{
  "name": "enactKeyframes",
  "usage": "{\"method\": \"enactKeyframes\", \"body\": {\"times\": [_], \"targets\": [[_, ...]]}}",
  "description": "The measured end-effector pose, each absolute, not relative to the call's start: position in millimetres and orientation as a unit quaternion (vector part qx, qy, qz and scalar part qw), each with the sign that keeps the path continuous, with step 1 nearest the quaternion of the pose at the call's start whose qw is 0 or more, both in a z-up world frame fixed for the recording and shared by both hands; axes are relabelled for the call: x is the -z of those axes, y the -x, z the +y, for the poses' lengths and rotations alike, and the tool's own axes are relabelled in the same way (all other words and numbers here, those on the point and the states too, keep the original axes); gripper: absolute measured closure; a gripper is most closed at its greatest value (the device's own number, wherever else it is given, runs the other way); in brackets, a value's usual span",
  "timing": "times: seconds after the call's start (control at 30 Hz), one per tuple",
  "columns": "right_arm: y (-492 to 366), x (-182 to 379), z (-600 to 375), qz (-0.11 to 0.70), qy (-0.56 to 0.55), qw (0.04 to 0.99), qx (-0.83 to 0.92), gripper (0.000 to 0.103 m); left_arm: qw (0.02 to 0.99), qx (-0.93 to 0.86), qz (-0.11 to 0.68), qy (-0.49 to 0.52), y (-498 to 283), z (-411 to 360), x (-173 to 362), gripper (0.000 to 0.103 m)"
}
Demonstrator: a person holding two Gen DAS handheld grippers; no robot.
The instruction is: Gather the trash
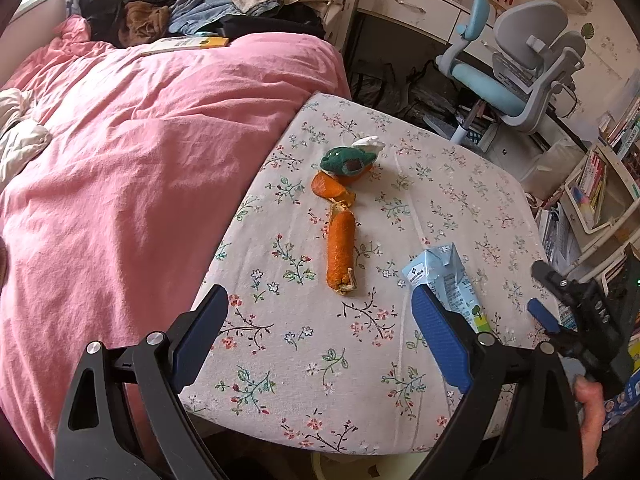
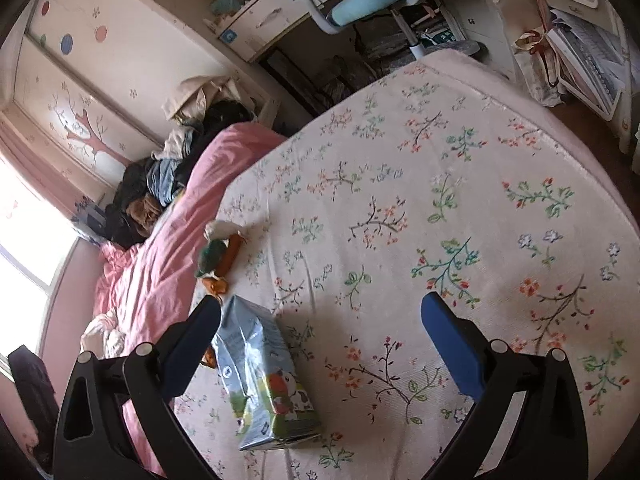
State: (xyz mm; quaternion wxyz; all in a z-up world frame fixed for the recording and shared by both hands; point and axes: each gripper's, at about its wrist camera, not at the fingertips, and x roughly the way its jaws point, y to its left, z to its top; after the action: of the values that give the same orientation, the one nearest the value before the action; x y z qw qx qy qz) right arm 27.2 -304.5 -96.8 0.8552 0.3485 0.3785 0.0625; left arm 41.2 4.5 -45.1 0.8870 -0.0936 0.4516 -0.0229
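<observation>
On the floral tablecloth [image 1: 288, 360] lie a long orange peel [image 1: 341, 252], a curled peel piece [image 1: 332, 190], a mouldy green fruit remnant [image 1: 347, 160] and a white tissue wad [image 1: 370, 143]. A light blue milk carton [image 1: 444, 276] lies on its side at the right. My left gripper [image 1: 320, 336] is open above the cloth, just short of the long peel. My right gripper [image 2: 320, 332] is open too, with the carton [image 2: 264, 376] lying between its fingers close to the left one. The peels and green remnant [image 2: 218, 256] sit beyond it. The right gripper [image 1: 560, 312] also shows at the left view's right edge.
A bed with a pink duvet [image 1: 140, 160] borders the table on the left, with clothes [image 1: 180, 8] piled at its head. A grey and blue desk chair [image 1: 520, 72] and a white desk [image 1: 408, 4] stand beyond the table. Bookshelves [image 1: 600, 184] fill the right side.
</observation>
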Motion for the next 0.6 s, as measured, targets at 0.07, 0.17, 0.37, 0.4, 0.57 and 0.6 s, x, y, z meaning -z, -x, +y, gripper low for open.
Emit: {"method": "enactKeyframes", "body": {"times": [0.07,0.17,0.37,0.4,0.57,0.6], "targets": [[-27.2,96.0,-308.5,0.379,-0.351,0.854,-0.063,0.006,0.886,0.022,0.453,0.091,-41.3,3.7,46.4,0.013],[-27.0,91.6,-307.8,0.383,-0.338,0.857,-0.069,0.006,0.886,0.020,0.455,0.088,-42.1,3.6,47.8,0.013],[-29.4,85.3,-297.9,0.403,-0.302,0.861,-0.077,0.006,0.880,0.014,0.462,0.107,-46.0,14.4,51.4,0.013],[-30.2,83.8,-296.5,0.406,-0.295,0.861,-0.080,0.006,0.879,0.011,0.463,0.114,-46.8,18.1,52.1,0.013],[-35.4,80.5,-290.8,0.426,-0.258,0.862,-0.091,0.006,0.868,0.003,0.473,0.150,-50.5,31.6,58.2,0.013],[-35.5,80.4,-290.0,0.428,-0.254,0.862,-0.094,0.007,0.866,0.002,0.476,0.154,-51.5,32.4,60.4,0.013]]}}
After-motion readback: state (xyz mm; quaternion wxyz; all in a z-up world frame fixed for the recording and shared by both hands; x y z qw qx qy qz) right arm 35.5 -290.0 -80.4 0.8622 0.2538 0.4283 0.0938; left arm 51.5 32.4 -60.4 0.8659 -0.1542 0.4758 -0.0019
